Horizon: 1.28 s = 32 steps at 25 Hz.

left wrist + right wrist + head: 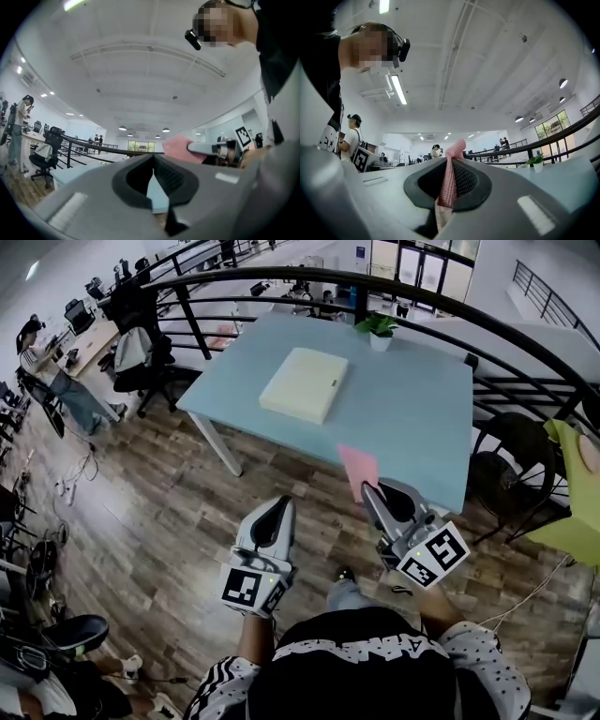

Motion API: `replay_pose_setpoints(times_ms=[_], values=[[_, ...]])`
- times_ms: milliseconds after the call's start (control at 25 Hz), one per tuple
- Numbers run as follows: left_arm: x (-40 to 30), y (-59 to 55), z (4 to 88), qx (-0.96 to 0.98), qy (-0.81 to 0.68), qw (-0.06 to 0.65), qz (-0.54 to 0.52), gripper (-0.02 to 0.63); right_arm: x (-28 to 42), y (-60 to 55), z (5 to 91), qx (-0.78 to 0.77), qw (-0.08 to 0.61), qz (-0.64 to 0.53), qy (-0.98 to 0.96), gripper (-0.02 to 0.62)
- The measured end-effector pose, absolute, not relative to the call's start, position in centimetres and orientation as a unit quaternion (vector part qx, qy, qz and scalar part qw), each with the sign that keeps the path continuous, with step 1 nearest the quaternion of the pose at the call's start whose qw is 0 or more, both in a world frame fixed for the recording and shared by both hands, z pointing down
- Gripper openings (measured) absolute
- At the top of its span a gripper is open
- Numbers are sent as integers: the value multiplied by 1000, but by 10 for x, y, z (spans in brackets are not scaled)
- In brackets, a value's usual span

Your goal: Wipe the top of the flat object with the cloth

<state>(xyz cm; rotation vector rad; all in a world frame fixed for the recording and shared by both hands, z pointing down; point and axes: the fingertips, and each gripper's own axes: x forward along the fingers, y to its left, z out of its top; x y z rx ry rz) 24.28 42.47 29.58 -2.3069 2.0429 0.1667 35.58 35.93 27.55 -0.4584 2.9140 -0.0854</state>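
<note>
The right gripper point(451, 159) had its jaws closed on the pink cloth point(449, 180), a knitted-looking strip pinched upright between the ribbed black pads, its bunched top poking above the tips; in the head view the cloth point(358, 468) showed as a flat pink rectangle at that gripper's point(369, 493) tips, level with the table's near edge; the left gripper point(153, 161) had its jaws brought together at the tips with nothing between them, only a thin wedge of gap lower down; both grey-shelled grippers were held low, near the person's body, above a wood-plank floor point(187, 512); the flat object point(305, 382), a pale cream rectangular slab, lay on the smooth light-blue table point(412, 409), well apart from both grippers.
</note>
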Motion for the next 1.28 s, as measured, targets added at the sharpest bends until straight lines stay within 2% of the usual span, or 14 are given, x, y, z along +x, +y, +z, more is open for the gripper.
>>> replay_pose_setpoints(times_ms=[360, 1280], values=[[230, 349, 295, -737, 675, 8, 40, 0, 343, 281, 282, -147, 90, -50, 984, 15], [209, 239, 292, -702, 712, 22, 13, 0, 325, 150, 286, -104, 104, -74, 986, 15]])
